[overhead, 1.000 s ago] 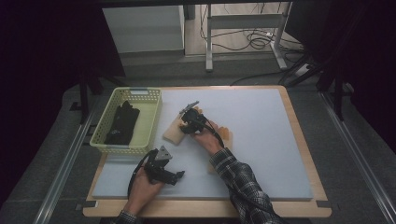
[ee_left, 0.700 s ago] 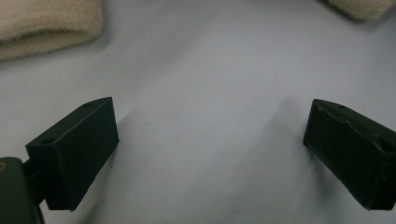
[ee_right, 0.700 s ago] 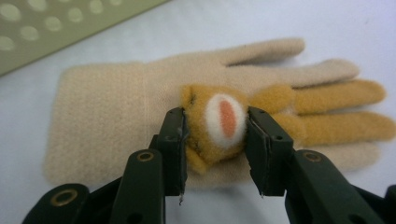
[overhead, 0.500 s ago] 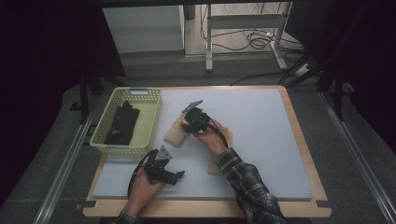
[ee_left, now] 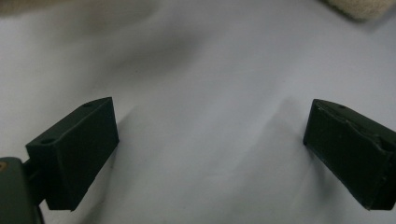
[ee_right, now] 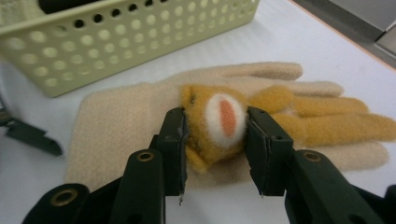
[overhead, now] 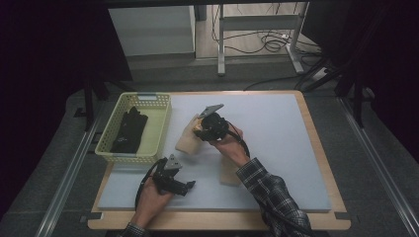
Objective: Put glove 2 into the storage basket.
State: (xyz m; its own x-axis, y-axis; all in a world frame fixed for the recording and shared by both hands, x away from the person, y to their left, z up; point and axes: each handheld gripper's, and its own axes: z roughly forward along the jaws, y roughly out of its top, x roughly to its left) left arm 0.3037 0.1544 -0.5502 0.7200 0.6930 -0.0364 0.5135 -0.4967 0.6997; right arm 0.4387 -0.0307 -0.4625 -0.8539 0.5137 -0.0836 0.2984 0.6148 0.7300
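Right gripper view: right gripper (ee_right: 215,140) jaws pinch the orange plush glove (ee_right: 224,122) by its cuff, fingers trailing right over the beige glove (ee_right: 126,116); basket (ee_right: 116,39) lies beyond. Left gripper (ee_left: 210,149) jaws spread, empty, over the counter (ee_left: 210,70).

Green perforated basket (overhead: 155,129) is sitting at the mat's left edge, black glove (overhead: 129,129) lying inside. White mat (overhead: 286,148) is covering the wooden table (overhead: 323,163). Cables (overhead: 267,42) are trailing on the floor behind.

fuzzy fleece gloves (ee_right: 261,121), perforated glossy plastic basket (ee_right: 116,42), matt smooth table cover (overhead: 276,118)
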